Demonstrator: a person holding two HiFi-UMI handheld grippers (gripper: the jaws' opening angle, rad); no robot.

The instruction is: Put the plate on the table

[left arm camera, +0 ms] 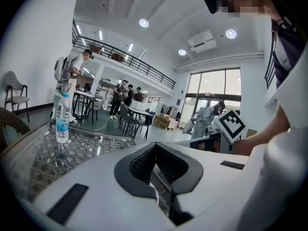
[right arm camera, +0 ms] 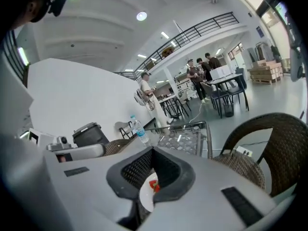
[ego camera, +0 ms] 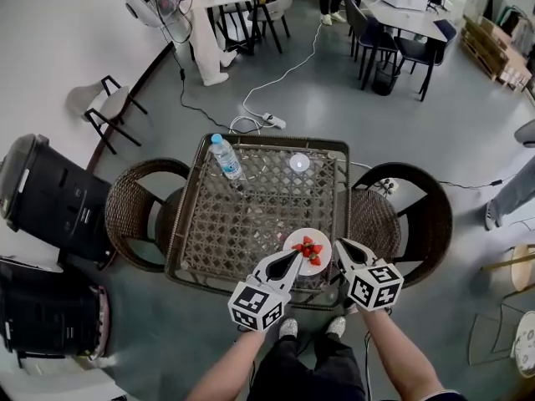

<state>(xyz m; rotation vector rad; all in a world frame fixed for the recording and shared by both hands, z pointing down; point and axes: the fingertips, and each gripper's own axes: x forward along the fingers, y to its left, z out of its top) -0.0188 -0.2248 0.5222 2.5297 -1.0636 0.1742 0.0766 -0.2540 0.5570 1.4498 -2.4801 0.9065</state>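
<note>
Left gripper (ego camera: 292, 260) clamps the left rim of the plate (ego camera: 322, 240), at the near edge of the table (ego camera: 251, 207); right gripper (ego camera: 341, 249) clamps the opposite rim. We judge the plate stiff, slick and breakable (strawberries (ego camera: 308, 250) lie loose): grip the rims and keep it level.

Upright water bottle (ego camera: 225, 156), perhaps a lid (ego camera: 299, 163)

Round ceiling lights (left arm camera: 144, 22) and tall windows (left arm camera: 211, 88) give bright, even light with soft shadows, glare streaks the glass table top (left arm camera: 82, 146), every view bends toward its edges, the gripper views darkening there, and the plate (right arm camera: 146, 194) close to the lens looks soft.
</note>
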